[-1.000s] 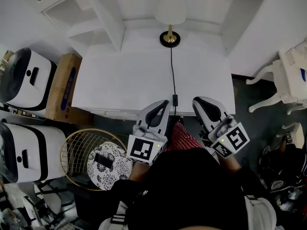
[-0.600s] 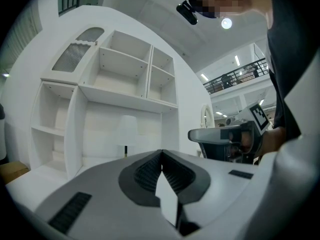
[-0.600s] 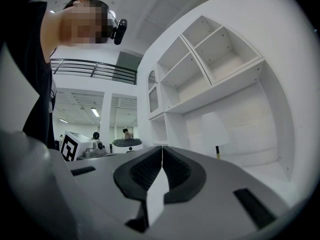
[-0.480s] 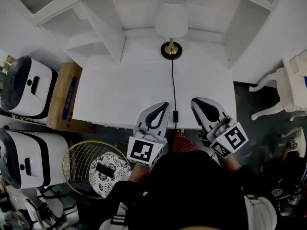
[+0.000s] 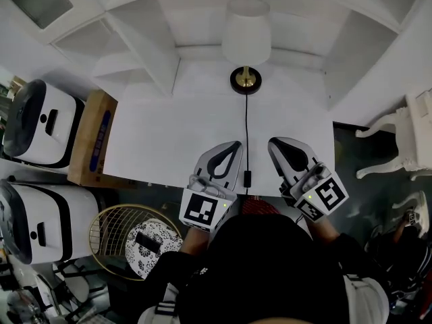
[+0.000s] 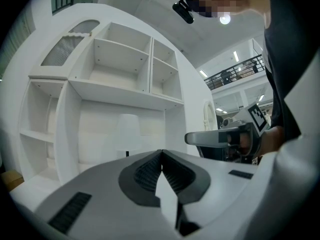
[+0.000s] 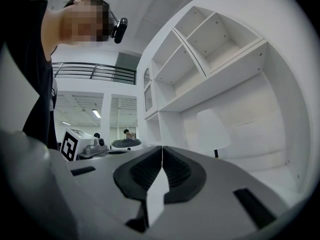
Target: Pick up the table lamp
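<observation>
We hold our left gripper and right gripper side by side at the white bench's 6 o'clock edge, jaws pressed together, empty. The white-shaded table lamp with round black base stands at 12 o'clock, well apart from both.

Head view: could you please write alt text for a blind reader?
From above, a white table lamp stands at the back of a white desk, its black cord running to the front edge. The left claw and right claw, both shut and empty, flank the cord.
</observation>
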The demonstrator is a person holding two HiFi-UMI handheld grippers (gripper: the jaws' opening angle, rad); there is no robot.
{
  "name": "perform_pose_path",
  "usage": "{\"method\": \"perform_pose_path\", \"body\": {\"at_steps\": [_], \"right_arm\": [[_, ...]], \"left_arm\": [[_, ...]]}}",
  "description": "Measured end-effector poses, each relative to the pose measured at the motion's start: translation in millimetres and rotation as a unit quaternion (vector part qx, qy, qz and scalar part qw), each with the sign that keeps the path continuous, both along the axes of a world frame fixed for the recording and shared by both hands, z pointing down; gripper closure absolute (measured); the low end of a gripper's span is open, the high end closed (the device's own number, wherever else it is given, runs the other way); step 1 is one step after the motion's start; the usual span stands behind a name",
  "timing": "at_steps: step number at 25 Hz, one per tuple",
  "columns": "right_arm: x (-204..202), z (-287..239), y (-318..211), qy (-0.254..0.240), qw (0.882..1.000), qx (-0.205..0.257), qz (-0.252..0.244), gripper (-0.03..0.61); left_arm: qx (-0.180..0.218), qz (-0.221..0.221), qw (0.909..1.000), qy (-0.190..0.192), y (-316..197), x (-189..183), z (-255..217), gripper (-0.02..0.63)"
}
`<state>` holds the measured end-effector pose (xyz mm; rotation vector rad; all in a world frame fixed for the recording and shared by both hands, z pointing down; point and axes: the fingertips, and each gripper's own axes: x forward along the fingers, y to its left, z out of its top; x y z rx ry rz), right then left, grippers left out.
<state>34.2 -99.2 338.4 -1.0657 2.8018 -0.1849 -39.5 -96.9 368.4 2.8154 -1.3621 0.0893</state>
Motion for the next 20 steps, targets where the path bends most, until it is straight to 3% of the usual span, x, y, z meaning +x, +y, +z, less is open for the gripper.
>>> {"method": "perform_pose_path", "body": {"at_steps": [4,12,20], "right_arm": [[3.8,1.8,-16.8,-0.005,1.0,-0.003,-0.002,0.563],[2.8,1.0,-46.2,-0.019,1.0,-0.004,-0.013,0.563],[10.6,5.7,-74.0,-0.019,1.0,-0.003,-0.021,0.563]], "left_arm": [[0.032,-0.011,0.9993,0.014,-17.0,4.0,-19.9,0.601],[0.008,-0.02,0.9997,-0.011,-39.8,2.4,-14.7,0.601],[0.018,-0.027,0.9995,0.003,-69.8,11.0,-15.5,0.601]]}}
